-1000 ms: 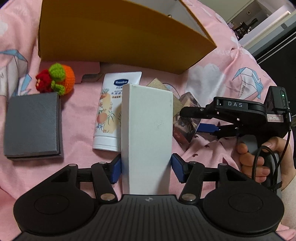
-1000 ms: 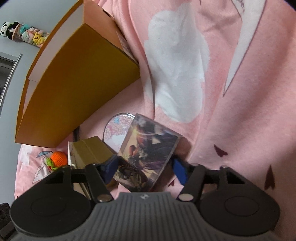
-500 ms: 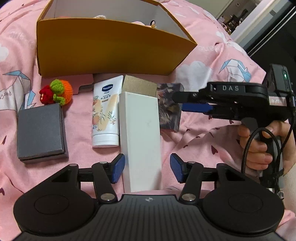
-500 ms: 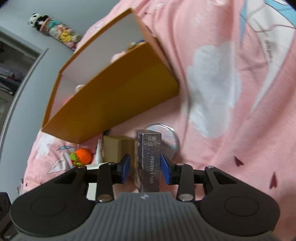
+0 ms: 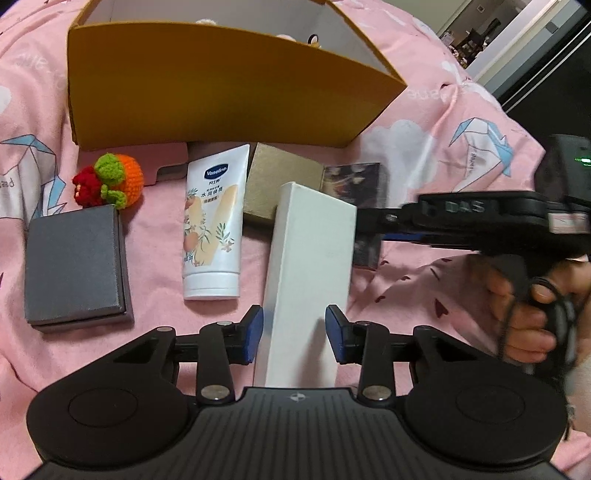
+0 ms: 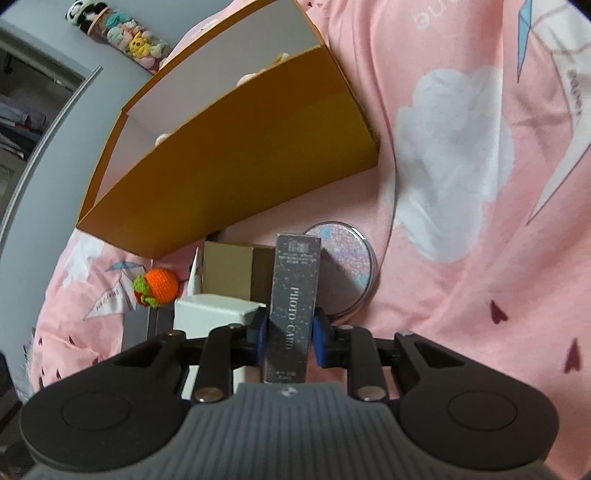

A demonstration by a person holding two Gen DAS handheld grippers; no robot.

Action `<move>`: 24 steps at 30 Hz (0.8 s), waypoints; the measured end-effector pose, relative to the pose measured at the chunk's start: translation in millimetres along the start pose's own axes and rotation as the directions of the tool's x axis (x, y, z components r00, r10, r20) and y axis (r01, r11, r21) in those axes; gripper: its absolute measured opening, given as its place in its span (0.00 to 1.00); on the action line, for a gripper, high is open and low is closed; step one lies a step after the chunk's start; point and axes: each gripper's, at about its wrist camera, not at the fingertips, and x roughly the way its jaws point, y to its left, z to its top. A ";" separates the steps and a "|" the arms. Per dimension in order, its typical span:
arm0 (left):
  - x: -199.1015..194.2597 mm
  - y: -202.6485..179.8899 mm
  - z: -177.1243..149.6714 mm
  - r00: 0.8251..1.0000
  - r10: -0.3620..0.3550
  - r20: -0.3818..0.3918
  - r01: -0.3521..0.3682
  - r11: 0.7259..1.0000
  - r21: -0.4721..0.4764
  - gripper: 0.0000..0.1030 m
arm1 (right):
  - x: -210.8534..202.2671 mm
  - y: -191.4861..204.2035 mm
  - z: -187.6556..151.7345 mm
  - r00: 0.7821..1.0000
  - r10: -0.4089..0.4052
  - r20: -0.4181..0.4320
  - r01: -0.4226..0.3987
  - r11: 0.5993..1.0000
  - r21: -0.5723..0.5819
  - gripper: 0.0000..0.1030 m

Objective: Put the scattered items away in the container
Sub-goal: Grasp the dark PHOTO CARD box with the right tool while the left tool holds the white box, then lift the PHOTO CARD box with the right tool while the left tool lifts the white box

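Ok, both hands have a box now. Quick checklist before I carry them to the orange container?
1. Left gripper jaws, just closing, on white box: ok, pads against both sides.
2. Right gripper jaws, just closing, on photo card box: ok.
3. Orange container open on top: ok.
4. Room inside it: cannot tell, soft toys partly show.
5. Vaseline tube and grey box left on the bedspread: not ok.

A home bedroom is showing: pink printed bedding [image 6: 461,155] is lying underneath, plush toys [image 6: 122,29] sitting upper left.
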 end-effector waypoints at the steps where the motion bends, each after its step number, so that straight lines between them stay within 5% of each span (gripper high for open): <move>1: 3.8 0.3 0.8 1.000 0.002 -0.009 -0.002 1.000 -0.001 0.41 | -2.8 1.2 -0.8 1.000 -0.013 -0.001 0.013 1.000 -0.016 0.26; 4: 13.6 2.2 1.8 0.999 -0.021 -0.034 0.021 1.000 -0.016 0.51 | -11.3 2.6 -3.7 1.000 -0.029 -0.005 0.028 0.999 -0.047 0.26; 9: 17.6 2.3 1.8 0.999 -0.033 -0.035 0.033 0.999 -0.019 0.52 | -18.5 6.7 -9.6 0.999 -0.047 -0.025 0.045 0.996 -0.078 0.25; 17: 0.1 -16.6 -1.9 1.000 -0.001 0.000 0.001 0.999 0.052 0.34 | -14.8 9.8 -14.6 0.996 -0.086 -0.031 0.082 0.992 -0.096 0.25; 24: 2.9 -25.6 3.7 1.000 -0.001 -0.018 0.002 0.998 0.069 0.34 | -12.7 8.4 -14.4 0.993 -0.111 -0.048 0.105 0.989 -0.107 0.26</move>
